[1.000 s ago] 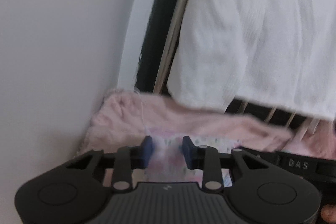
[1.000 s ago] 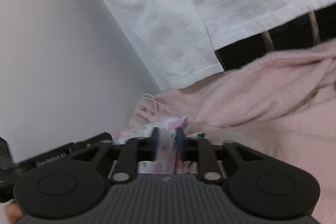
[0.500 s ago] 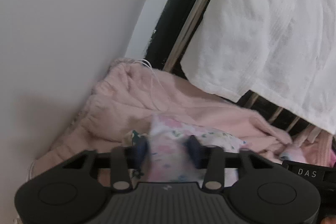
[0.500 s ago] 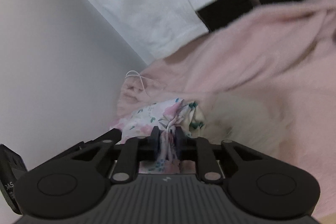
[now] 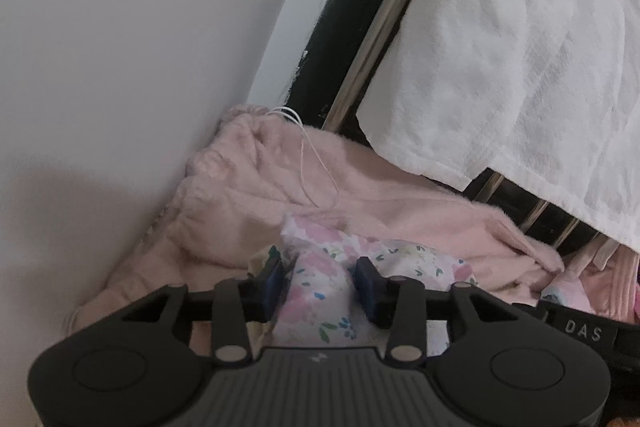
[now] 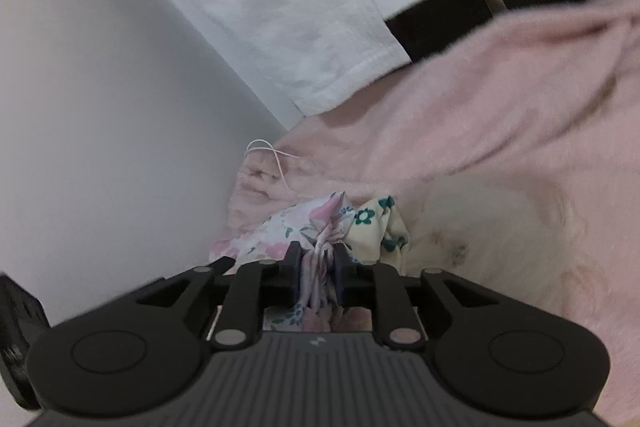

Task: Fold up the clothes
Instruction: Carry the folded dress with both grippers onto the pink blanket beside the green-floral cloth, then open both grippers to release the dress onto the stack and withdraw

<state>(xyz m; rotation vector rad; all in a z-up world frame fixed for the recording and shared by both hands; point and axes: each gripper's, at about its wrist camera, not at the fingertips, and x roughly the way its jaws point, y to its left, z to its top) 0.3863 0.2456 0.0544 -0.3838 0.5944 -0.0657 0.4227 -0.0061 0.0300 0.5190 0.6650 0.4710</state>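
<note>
Here, both grippers are pinching one floral garment (image 5: 316, 291).
Left gripper (image 5: 320, 285) and right gripper (image 6: 316, 267) are each clamping bunched floral cloth lying atop the pink fleece garment (image 5: 248, 187); the cloth is spanning between them.

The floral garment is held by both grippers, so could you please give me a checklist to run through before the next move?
1. Right gripper pinching the floral garment: ok, fabric bunched tight between the fingers.
2. Left gripper holding it: ok, a thicker fold sits between the fingers.
3. White cord free of the garment: cannot tell.
4. Garment lifted off the pink fleece: cannot tell.
5. White towel out of the way: ok.
</note>
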